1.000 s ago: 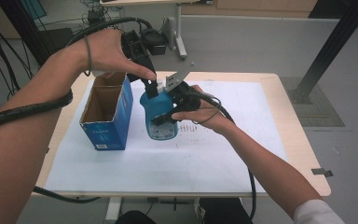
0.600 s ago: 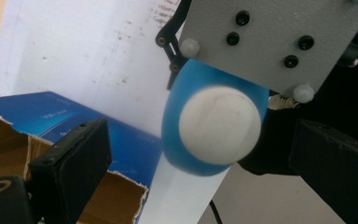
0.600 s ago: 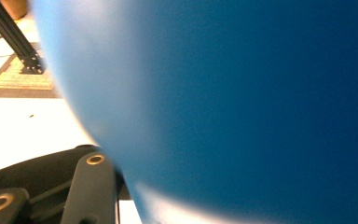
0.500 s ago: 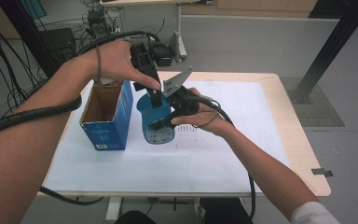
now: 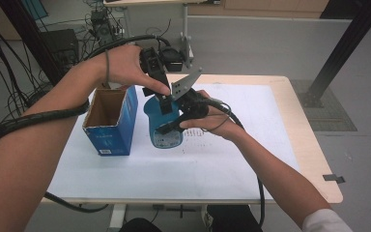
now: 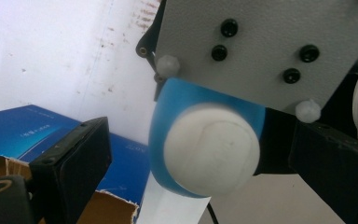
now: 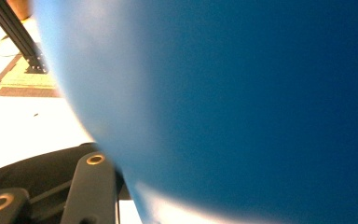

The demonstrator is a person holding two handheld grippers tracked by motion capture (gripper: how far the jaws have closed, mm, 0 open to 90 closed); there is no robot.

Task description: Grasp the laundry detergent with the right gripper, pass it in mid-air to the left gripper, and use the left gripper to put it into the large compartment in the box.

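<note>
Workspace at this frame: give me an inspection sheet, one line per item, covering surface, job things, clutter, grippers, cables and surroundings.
Surface: table covered by a white sheet, wooden edge bare at the right.
Job things: blue bottle with a white cap, held at mid-table; open blue carton standing beside it.
Clutter: nothing seen.
Grippers: right gripper clamped on the bottle's body; left gripper at the bottle's top, its fingers apart on either side of the cap.
Cables: thick black cable draped along the left forearm.
Surroundings: grey floor, loose wires and equipment behind the table, a black post at the right.
</note>
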